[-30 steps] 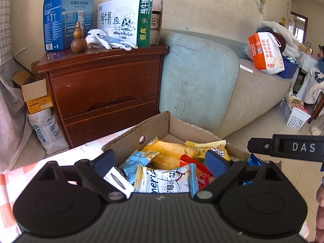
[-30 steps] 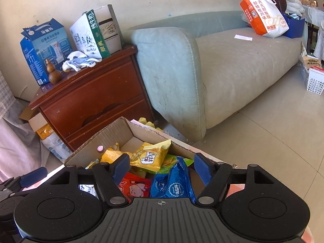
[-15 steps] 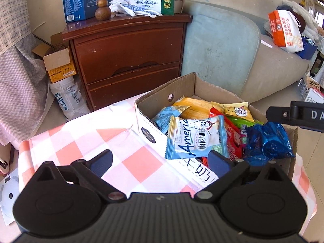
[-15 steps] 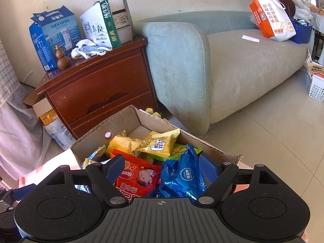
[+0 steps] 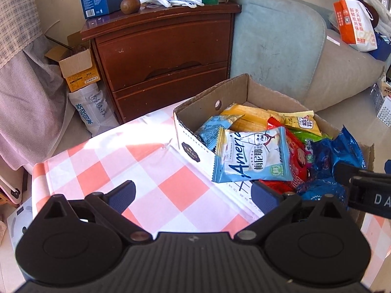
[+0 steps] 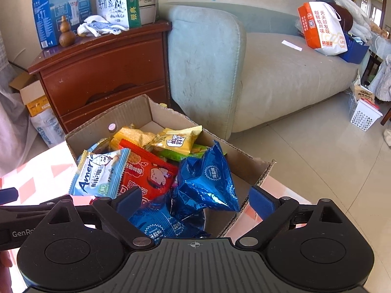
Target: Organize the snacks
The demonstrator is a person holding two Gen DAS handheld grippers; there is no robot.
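An open cardboard box sits on the checked tablecloth, heaped with snack packets. A pale blue packet leans over the box's near wall. Beside it lies a red packet, shiny blue foil bags stick up on the right, and yellow packets are at the back.

Dark brown wooden 2-drawer cabinet w/ blue carton; pale green fabric sofa alongside; orange-white bag on seat.
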